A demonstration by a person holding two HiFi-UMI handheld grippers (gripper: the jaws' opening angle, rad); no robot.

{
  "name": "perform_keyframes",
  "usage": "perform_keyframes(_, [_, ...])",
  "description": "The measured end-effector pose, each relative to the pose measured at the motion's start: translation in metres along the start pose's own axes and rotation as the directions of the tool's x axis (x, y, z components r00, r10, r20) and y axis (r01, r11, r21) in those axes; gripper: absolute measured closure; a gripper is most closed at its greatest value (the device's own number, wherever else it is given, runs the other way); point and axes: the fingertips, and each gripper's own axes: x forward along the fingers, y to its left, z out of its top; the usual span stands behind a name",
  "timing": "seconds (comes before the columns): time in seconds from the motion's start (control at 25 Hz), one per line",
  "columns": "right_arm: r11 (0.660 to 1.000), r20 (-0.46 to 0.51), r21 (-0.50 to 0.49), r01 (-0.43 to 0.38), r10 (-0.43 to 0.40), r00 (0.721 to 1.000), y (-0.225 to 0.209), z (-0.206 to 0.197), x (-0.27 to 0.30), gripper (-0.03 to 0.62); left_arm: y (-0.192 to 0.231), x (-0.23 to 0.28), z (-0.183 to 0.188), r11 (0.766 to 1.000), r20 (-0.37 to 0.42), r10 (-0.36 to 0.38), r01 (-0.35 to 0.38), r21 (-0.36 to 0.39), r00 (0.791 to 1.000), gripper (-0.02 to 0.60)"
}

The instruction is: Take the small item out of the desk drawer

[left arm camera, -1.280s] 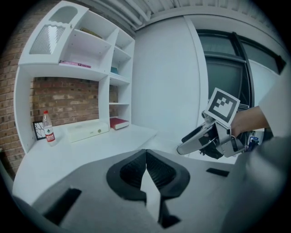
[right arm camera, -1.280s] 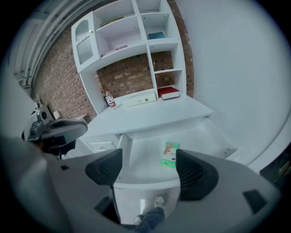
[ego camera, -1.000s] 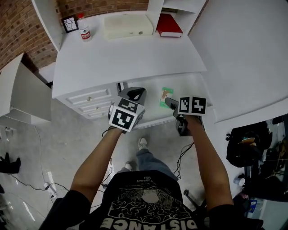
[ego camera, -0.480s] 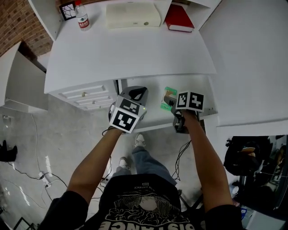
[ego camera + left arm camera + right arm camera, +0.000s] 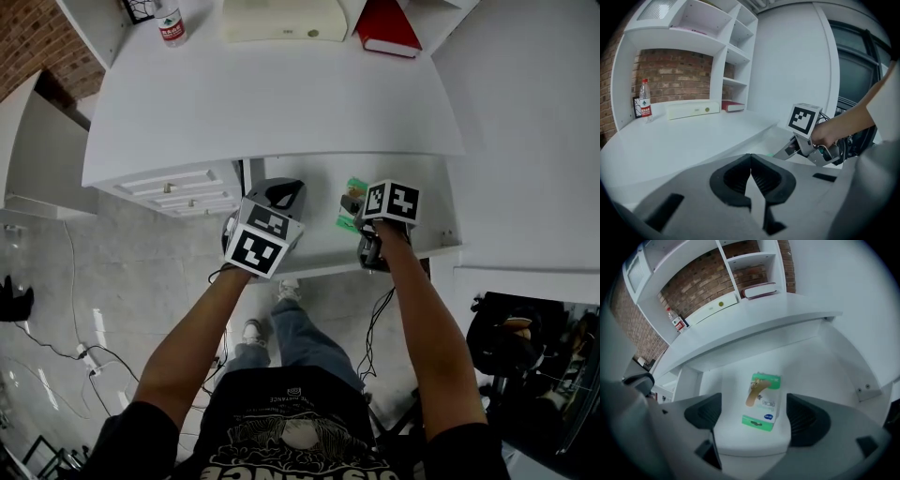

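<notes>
A small green-and-white box (image 5: pixel 763 399) lies flat on the floor of the pulled-out white desk drawer (image 5: pixel 811 366). My right gripper (image 5: pixel 754 416) hovers over it. Its jaws are opening wide, with the box between them and neither pad touching it. In the head view the right gripper (image 5: pixel 351 204) covers most of the box (image 5: pixel 354 185), so only the green ends show. My left gripper (image 5: pixel 279 194) hangs over the drawer's left part (image 5: pixel 319 246). The left gripper (image 5: pixel 750 165) is shut with nothing in it.
On the white desk top (image 5: pixel 272 103) stand a water bottle (image 5: pixel 170 25), a long cream box (image 5: pixel 281 19) and a red book (image 5: pixel 392 28). A stack of small closed drawers (image 5: pixel 178 192) sits to the left. A black bag (image 5: pixel 516 337) lies on the floor at right.
The right gripper has moved a little forward and left over the box, hiding more of it. The left gripper has stayed about where it was. The head view has tilted downward.
</notes>
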Motion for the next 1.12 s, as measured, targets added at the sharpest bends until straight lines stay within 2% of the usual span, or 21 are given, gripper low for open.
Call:
perform_keyframes(0.32, [0.999, -0.048, 0.041, 0.025, -0.023, 0.999, -0.004, 0.001, 0.032, 0.163, 0.014, 0.009, 0.003, 1.000, -0.022, 0.023, -0.023, 0.000, 0.999, 0.577])
perform_keyframes(0.8, [0.990, -0.097, 0.059, 0.131, -0.125, 0.987, -0.017, -0.009, 0.059, 0.163, 0.020, 0.011, -0.004, 0.999, -0.040, 0.044, -0.044, -0.001, 0.998, 0.577])
perform_keyframes(1.12, [0.979, -0.129, 0.086, 0.184, -0.172, 0.977, -0.020, -0.017, 0.067, 0.197, 0.026, 0.005, -0.006, 0.998, -0.049, 0.061, -0.061, -0.001, 0.997, 0.577])
